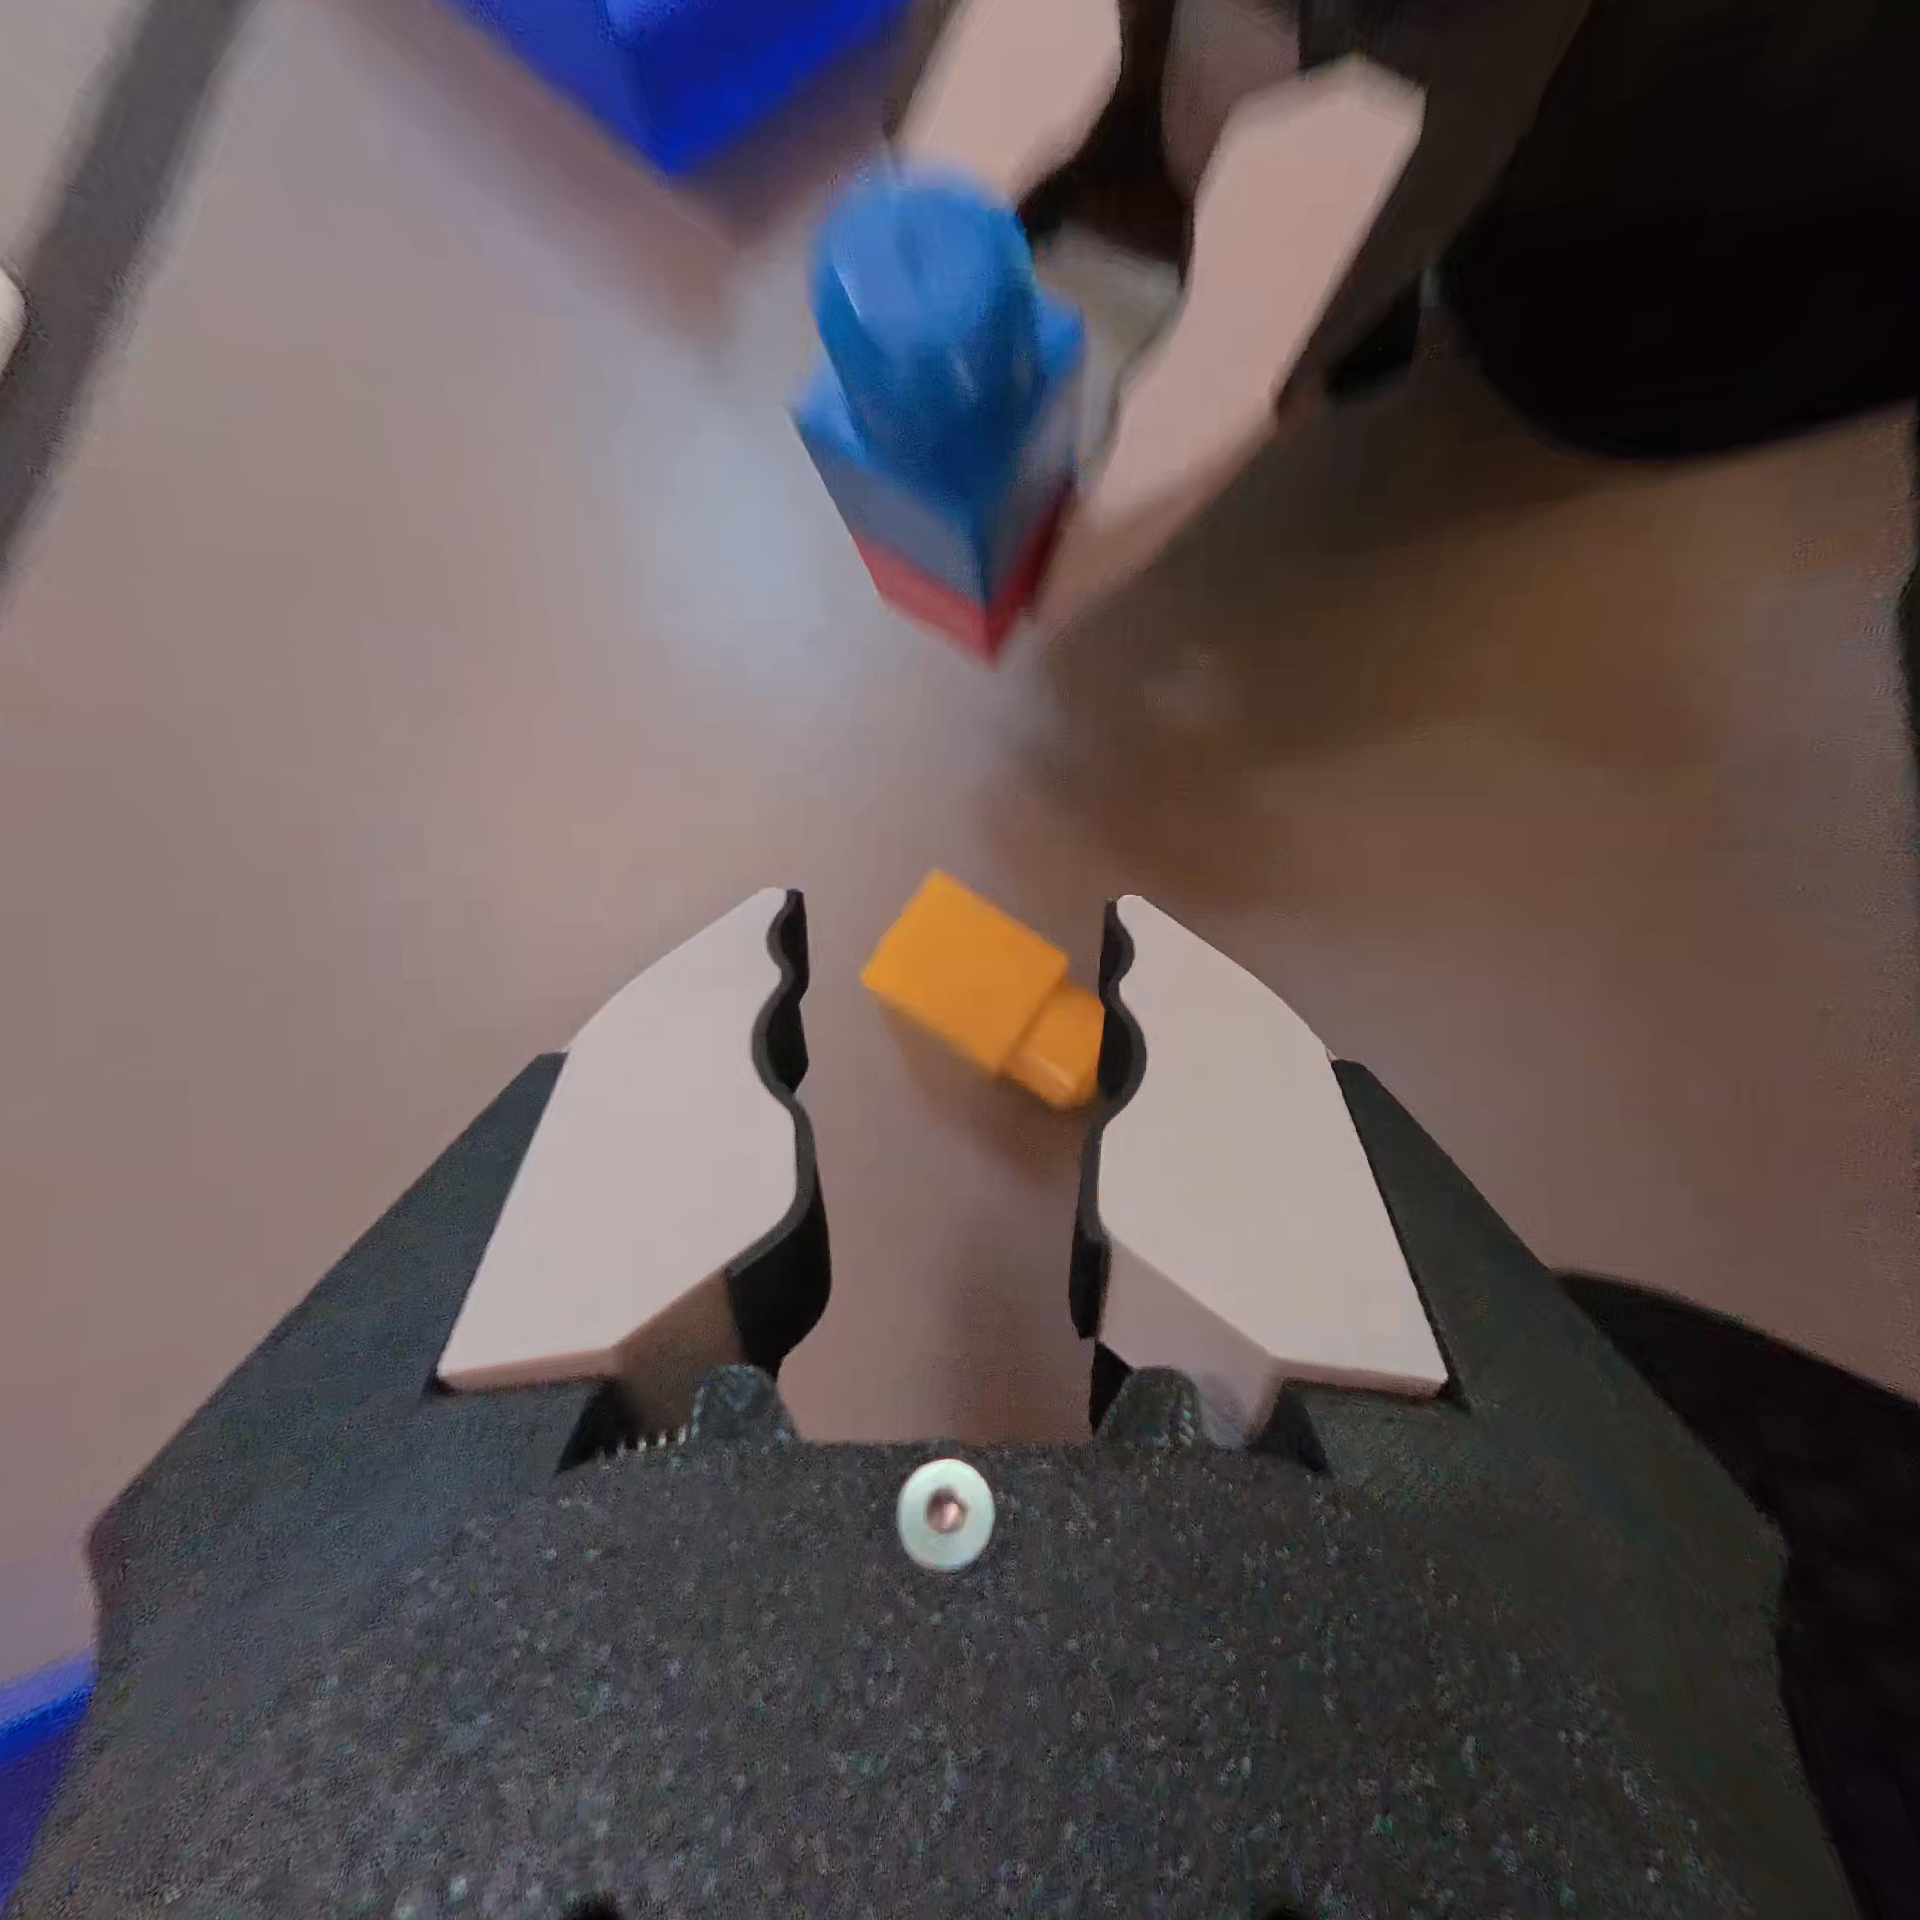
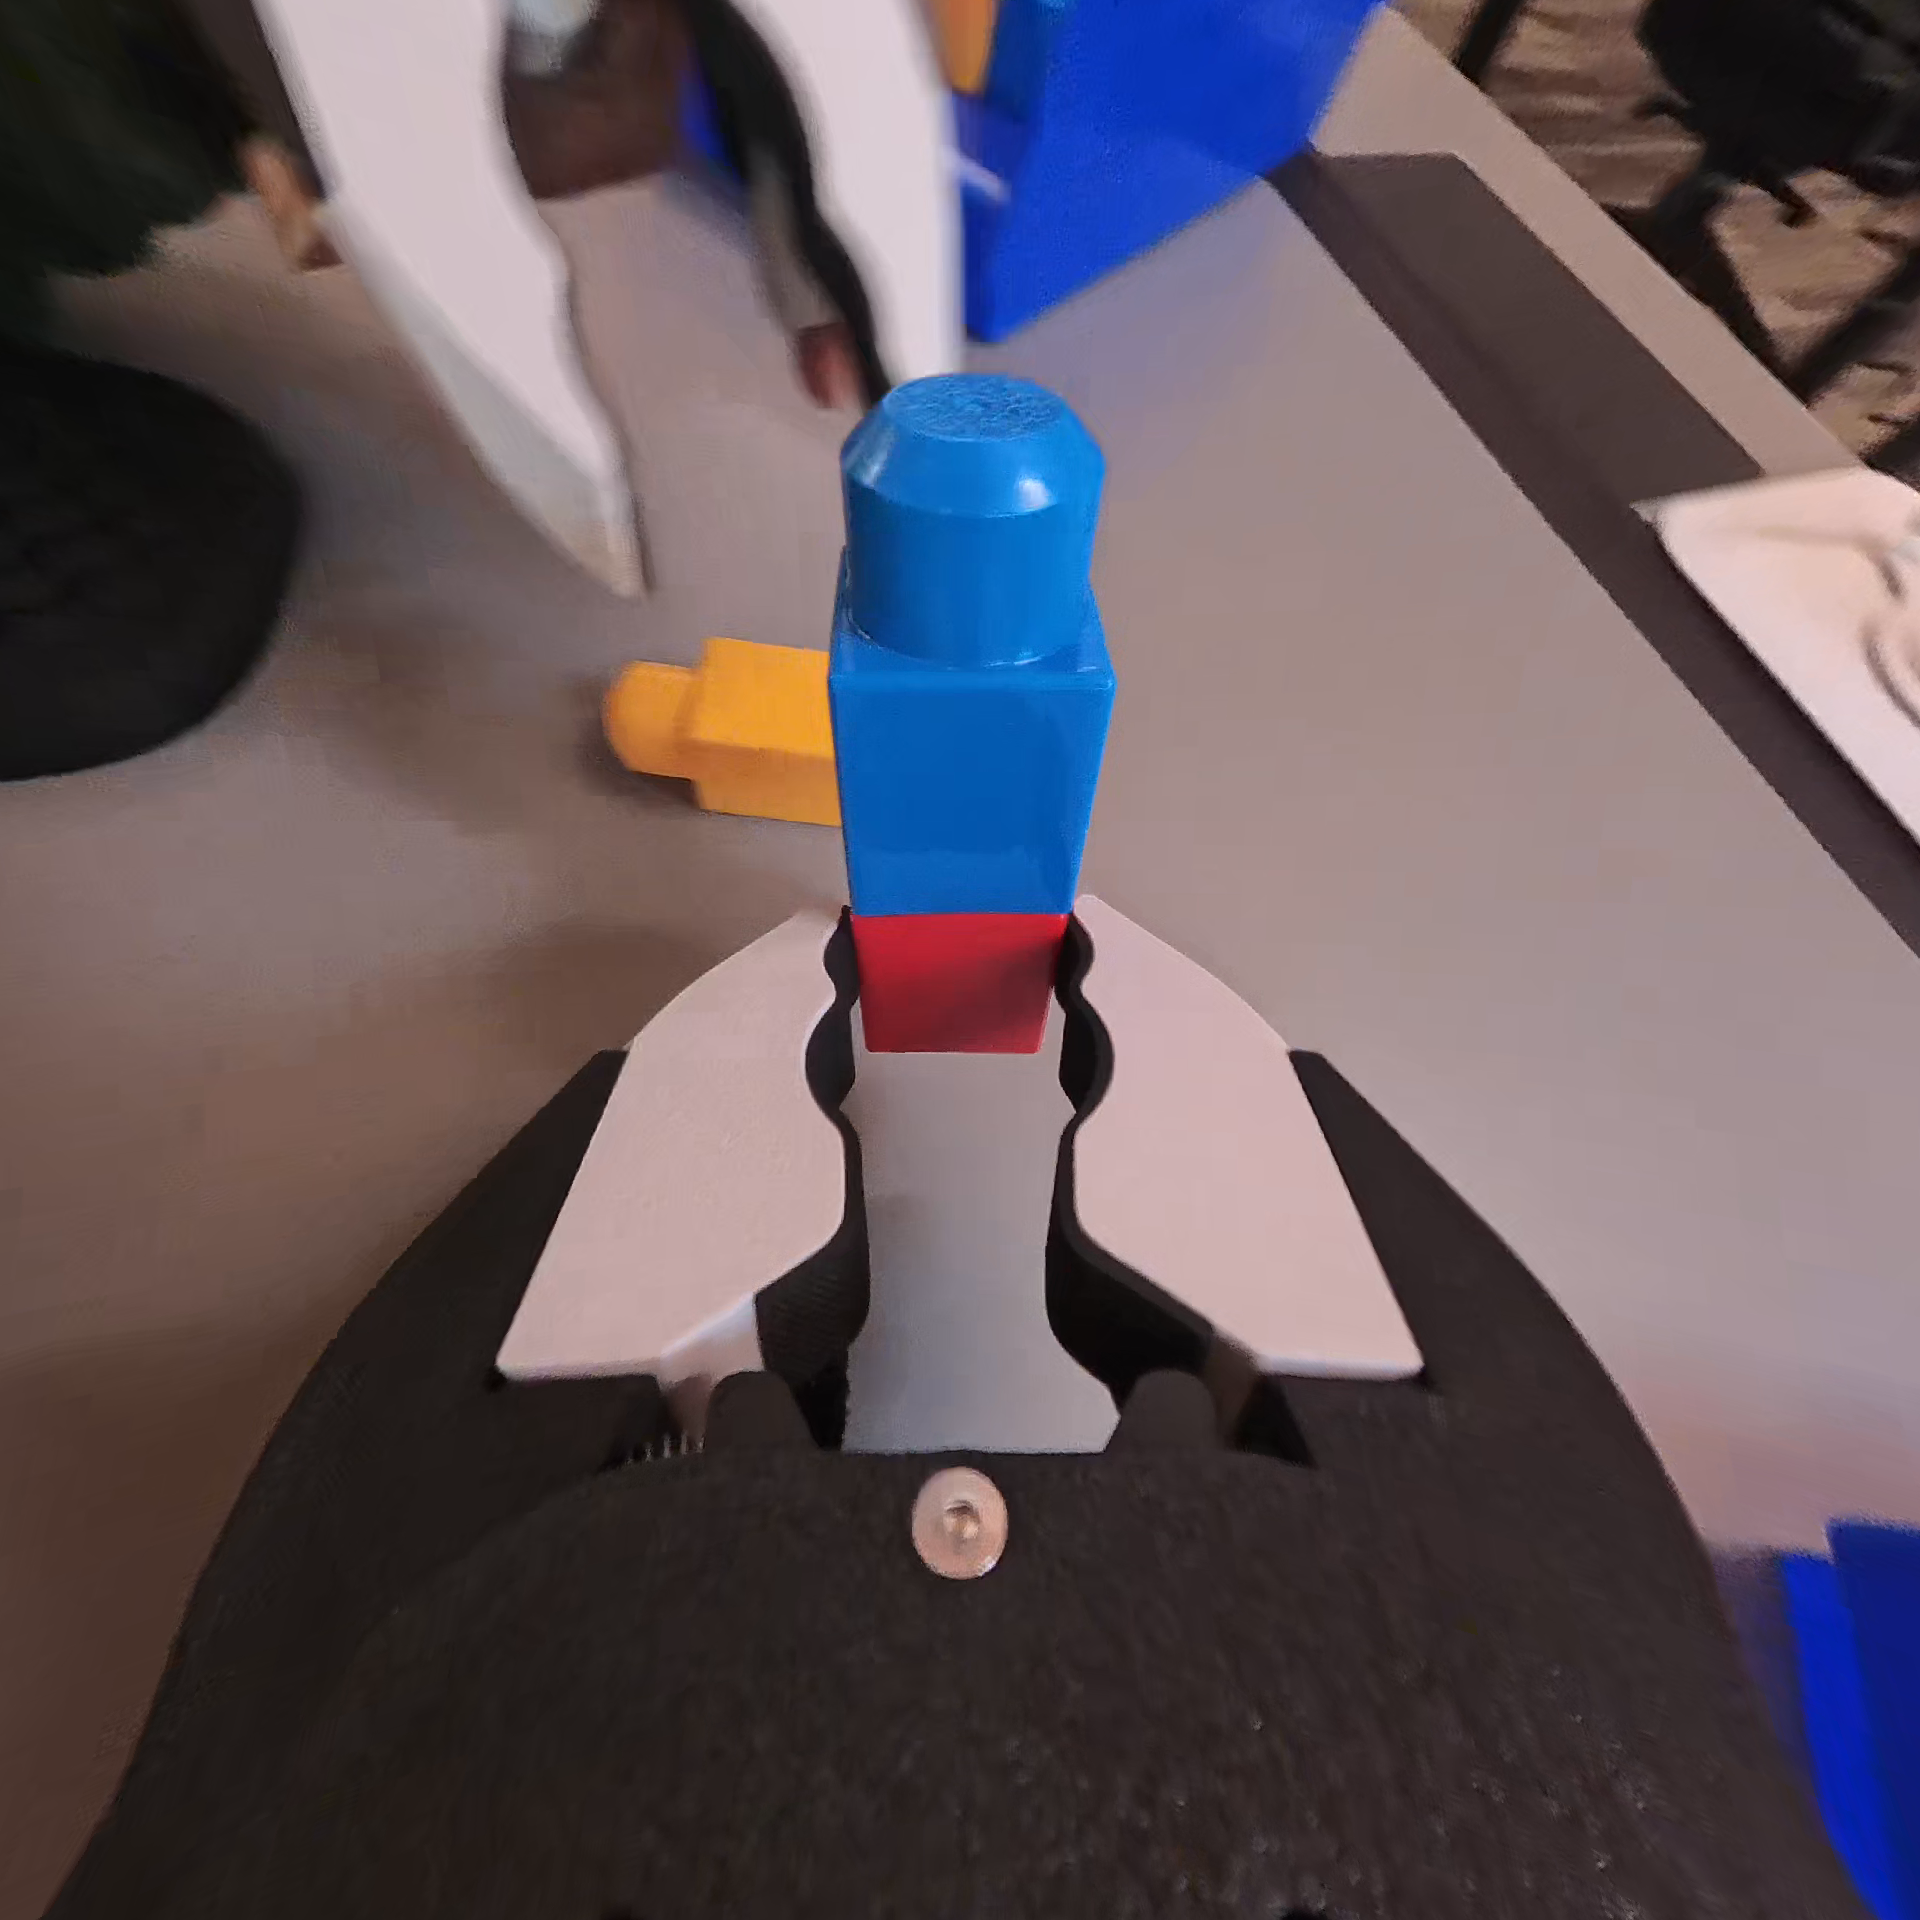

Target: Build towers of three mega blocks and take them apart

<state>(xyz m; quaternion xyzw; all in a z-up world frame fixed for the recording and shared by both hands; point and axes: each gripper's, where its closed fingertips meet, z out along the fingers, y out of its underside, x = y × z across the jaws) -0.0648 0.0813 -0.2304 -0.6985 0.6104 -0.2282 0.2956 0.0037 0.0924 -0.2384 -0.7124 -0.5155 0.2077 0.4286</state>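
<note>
My right gripper (image 2: 961, 971) is shut on a red block (image 2: 956, 982) that has a blue block (image 2: 971, 727) stacked on top; the pair is held above the table. In the left wrist view the same stack, blue block (image 1: 935, 353) over red block (image 1: 961, 597), appears blurred, with the right gripper's fingers (image 1: 1247, 332) beside it. An orange block (image 1: 982, 987) lies on its side on the table, seen between my left gripper's (image 1: 951, 940) open fingertips and below them. It also shows in the right wrist view (image 2: 727, 738), under the left gripper's fingers (image 2: 499, 343).
A blue bin (image 1: 665, 62) stands at the far side of the table (image 1: 364, 623); it also shows in the right wrist view (image 2: 1122, 145). A white sheet (image 2: 1808, 623) lies near the table's dark right edge (image 2: 1538, 343). A dark round object (image 2: 114, 561) sits at left. The grippers' ends are close to 8 centimeters from one another.
</note>
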